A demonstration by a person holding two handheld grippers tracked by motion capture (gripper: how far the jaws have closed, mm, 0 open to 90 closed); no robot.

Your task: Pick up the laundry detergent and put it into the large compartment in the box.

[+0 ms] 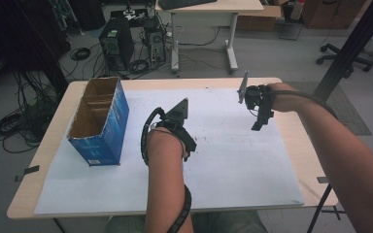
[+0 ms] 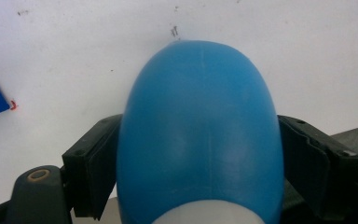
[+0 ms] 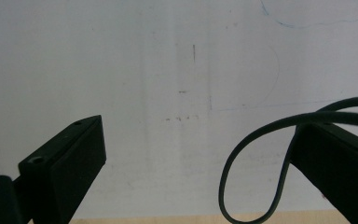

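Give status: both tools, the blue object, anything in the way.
Left tool shut on blue rounded object, held over the white sheet. Right tool open, empty, cable loop between its jaws. Blue cardboard box stands open at table left; nothing between.

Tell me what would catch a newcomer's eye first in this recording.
Probably the smooth blue rounded object clamped between the left gripper's jaws over the white table cover. Next, the open blue cardboard box with dividers, standing at the table's left side. The right gripper hangs open and empty near the far right.
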